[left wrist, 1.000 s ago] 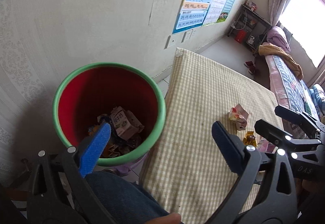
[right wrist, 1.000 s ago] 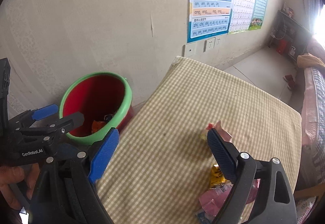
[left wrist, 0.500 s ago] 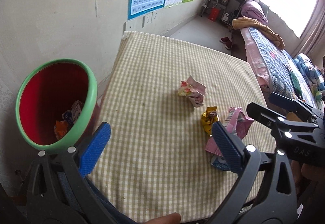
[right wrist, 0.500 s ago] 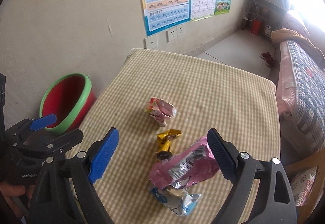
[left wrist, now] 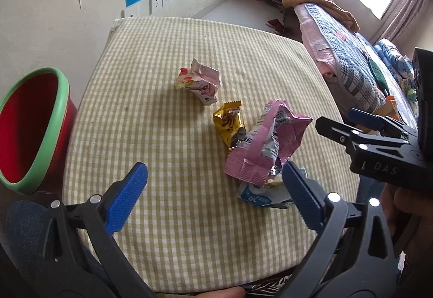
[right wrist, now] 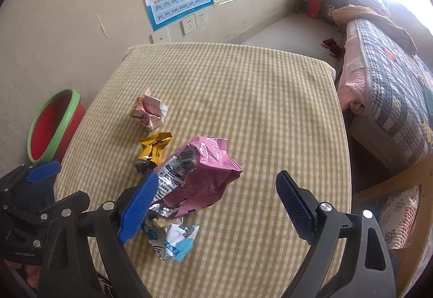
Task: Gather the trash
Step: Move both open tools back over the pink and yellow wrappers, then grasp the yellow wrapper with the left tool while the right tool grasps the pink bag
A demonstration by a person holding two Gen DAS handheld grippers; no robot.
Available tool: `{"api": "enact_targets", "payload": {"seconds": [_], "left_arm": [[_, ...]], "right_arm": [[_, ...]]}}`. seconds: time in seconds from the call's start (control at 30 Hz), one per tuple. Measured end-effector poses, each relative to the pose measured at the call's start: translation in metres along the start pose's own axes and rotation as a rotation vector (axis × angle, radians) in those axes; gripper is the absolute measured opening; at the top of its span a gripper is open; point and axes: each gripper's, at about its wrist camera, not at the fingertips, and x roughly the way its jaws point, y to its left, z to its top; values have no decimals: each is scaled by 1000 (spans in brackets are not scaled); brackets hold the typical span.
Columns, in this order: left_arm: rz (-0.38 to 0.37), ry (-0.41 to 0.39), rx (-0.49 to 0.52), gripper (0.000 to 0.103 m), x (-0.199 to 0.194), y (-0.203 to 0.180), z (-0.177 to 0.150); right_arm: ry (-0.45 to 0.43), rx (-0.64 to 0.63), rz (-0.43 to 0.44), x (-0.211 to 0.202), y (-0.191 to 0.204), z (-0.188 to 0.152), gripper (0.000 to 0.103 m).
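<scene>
At nine o'clock in your left view, the bin [left wrist: 32, 130] stood on the floor just beside the table [left wrist: 167, 230], its mouth facing the table edge, presumably so that scraps could be dropped in with a short swing. Your left tongs [left wrist: 213, 195] hung over the near part of the checked cloth, jaws wide and holding nothing.

Toward the centre lay the trash, four pieces in a loose line. The crumpled pale wrapper [left wrist: 199, 83] sat furthest away, at about twelve o'clock from the left tongs and apart from the others. The yellow wrapper [left wrist: 228, 123] lay next, touching the pink bag [left wrist: 266, 145] at one o'clock. The pink bag leaned over the blue-and-white wrapper [left wrist: 257, 196], partly covering it.

At three o'clock you held your right tongs [right wrist: 216, 195], jaws also wide and empty. The left pad [right wrist: 138, 208] appeared just in front of the pink bag's near corner, without pressing it. That hand looked best placed to take the pink bag first, which would uncover the wrapper beneath.
</scene>
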Motion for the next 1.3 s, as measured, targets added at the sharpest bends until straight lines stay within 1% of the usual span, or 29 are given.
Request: {"api": "enact_targets", "payload": {"seconds": [0.17,0.37,0.53,0.67,0.8,0.97,1.03,1.1,1.13,1.17,1.2,1.23,1.27,1.3], "left_arm": [[-5,11,-25,97,13,2,8],[-30,16,-62,97,29,7,29],[-55,51,-67,96,54,5,42],[-60,75,-65,95,71,4,46],[-73,103,-77,88,86,4,47],[-73,137,-88,76,101,9,45],[-76,148,-88,68,105,9,44],[-74,151,-83,64,108,10,44],[-72,147,-81,61,108,9,44],[-72,146,-80,60,108,9,43],[-68,144,-79,56,109,8,44],[-66,142,-76,50,109,7,44],[-69,143,-73,48,109,6,45],[-70,146,-68,41,109,5,45]], "right_arm": [[39,28,18,14,-7,-7,86],[74,61,46,35,-11,-6,86],[98,90,67,51,-16,-4,86],[111,113,78,62,-23,-2,86],[117,124,88,71,-25,1,85],[129,119,121,82,-21,-1,84],[127,112,122,83,-20,-2,80],[129,104,118,85,-19,-3,68],[131,101,121,86,-19,-3,65],[133,98,125,86,-19,-3,58],[136,94,125,87,-17,-3,52],[139,89,125,88,-16,-3,49],[140,86,129,88,-15,-4,45],[139,82,132,87,-15,-4,42]]}}
